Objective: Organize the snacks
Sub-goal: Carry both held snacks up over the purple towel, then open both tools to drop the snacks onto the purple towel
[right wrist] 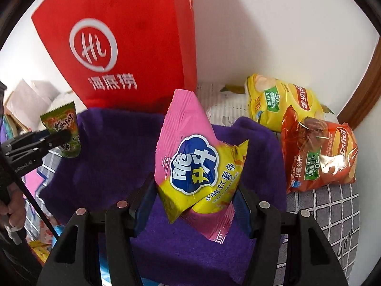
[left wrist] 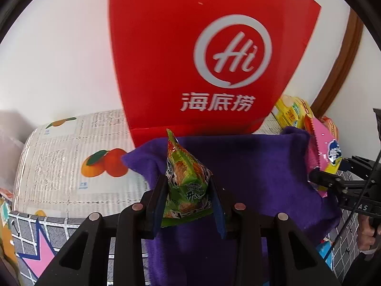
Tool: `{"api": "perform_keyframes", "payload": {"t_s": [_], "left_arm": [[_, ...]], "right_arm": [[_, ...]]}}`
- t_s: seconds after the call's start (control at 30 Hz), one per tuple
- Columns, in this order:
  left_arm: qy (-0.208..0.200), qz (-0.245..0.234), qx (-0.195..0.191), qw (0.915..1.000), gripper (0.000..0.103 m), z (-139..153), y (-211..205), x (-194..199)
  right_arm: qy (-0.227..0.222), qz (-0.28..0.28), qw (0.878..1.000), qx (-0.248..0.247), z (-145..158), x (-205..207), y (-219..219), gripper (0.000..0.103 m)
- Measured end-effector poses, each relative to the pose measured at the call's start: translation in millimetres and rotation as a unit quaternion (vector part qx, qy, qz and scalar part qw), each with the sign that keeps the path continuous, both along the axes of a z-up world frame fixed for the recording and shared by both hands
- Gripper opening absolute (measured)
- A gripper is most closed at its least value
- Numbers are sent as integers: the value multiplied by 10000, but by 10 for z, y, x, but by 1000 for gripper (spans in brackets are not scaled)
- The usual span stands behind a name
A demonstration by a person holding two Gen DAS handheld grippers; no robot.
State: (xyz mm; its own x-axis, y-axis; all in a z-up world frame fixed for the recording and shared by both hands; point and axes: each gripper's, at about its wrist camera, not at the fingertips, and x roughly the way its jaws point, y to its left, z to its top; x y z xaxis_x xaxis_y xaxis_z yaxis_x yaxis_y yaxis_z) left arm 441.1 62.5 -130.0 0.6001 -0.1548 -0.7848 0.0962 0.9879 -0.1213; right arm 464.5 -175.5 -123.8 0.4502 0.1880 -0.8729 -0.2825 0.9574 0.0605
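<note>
My left gripper (left wrist: pixel 188 186) is shut on a small green snack packet (left wrist: pixel 185 178), held upright above a purple felt bin (left wrist: pixel 250 166). My right gripper (right wrist: pixel 195 190) is shut on a pink and yellow sweet-potato-stick bag (right wrist: pixel 195 157) over the same purple bin (right wrist: pixel 114 147). In the right wrist view the left gripper (right wrist: pixel 59 138) shows at the left edge with the green packet (right wrist: pixel 64 128). In the left wrist view the right gripper (left wrist: pixel 333 181) shows at the right edge with the pink bag (left wrist: pixel 326 152).
A tall red paper bag (left wrist: pixel 190 47) stands behind the bin against the white wall. A yellow chip bag (right wrist: pixel 281 102) and a red chip bag (right wrist: pixel 319 147) lie right of the bin. The table wears a newspaper-print cloth with oranges (left wrist: pixel 71 157) and a grey grid cloth (right wrist: pixel 328 214).
</note>
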Motion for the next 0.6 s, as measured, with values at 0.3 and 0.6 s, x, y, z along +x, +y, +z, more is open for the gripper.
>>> {"api": "perform_keyframes", "payload": {"t_s": [0.3, 0.6], "left_arm": [[270, -100, 54, 9996, 33, -196, -112, 59], [525, -188, 97, 9984, 33, -346, -226, 102]], "right_arm": [[191, -214, 9991, -324, -142, 36, -48, 60], [475, -253, 9979, -350, -307, 130, -56, 60]]}}
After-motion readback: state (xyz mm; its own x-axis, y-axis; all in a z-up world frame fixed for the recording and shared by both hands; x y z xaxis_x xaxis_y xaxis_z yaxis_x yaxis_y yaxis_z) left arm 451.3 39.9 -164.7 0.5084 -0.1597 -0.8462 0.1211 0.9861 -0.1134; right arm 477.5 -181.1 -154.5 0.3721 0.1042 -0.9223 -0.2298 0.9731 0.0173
